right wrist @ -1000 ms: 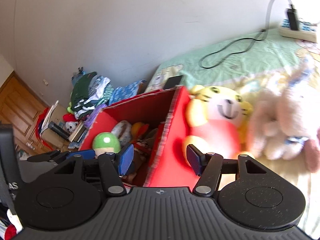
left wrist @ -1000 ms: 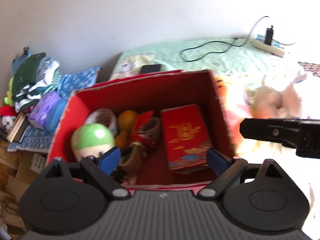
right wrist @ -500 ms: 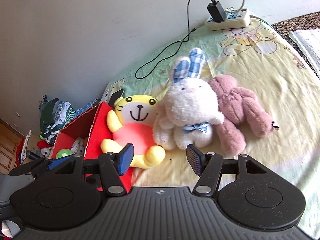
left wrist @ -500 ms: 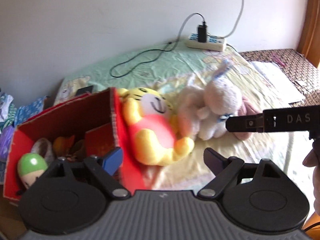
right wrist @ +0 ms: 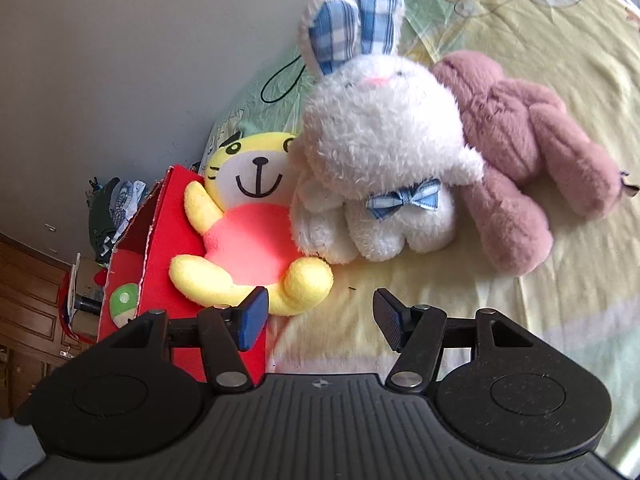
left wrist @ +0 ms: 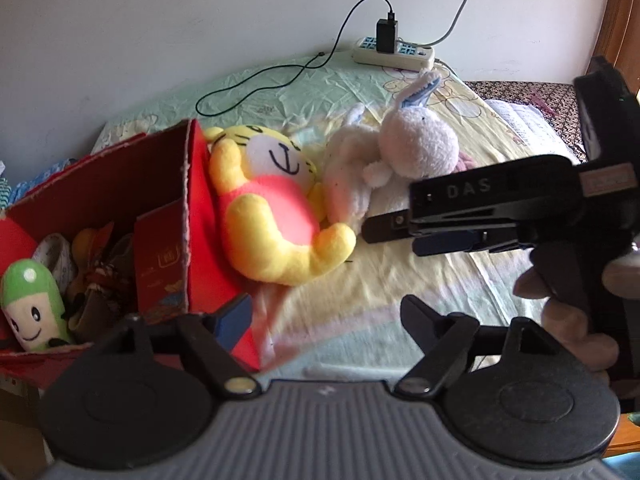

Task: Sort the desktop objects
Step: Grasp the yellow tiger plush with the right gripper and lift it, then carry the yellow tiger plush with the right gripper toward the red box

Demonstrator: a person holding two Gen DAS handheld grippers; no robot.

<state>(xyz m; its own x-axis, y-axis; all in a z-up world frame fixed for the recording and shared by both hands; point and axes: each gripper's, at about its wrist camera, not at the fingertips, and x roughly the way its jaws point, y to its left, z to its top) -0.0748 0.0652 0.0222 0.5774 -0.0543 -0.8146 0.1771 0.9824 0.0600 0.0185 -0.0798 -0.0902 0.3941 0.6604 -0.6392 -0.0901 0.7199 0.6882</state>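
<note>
A white power strip (left wrist: 394,53) is lying on the pale green and yellow sheet (left wrist: 400,280) against the grey wall (left wrist: 160,40), with a black charger (left wrist: 387,35) plugged into it and a thin black cable (left wrist: 272,84) looping across the sheet. Folded clothes (right wrist: 110,216) are sitting piled beyond, near a wooden door (right wrist: 24,300).

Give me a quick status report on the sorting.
Both tools open, empty. Right tool nearing yellow tiger plush, which leans on red box. White bunny crowds it.
</note>
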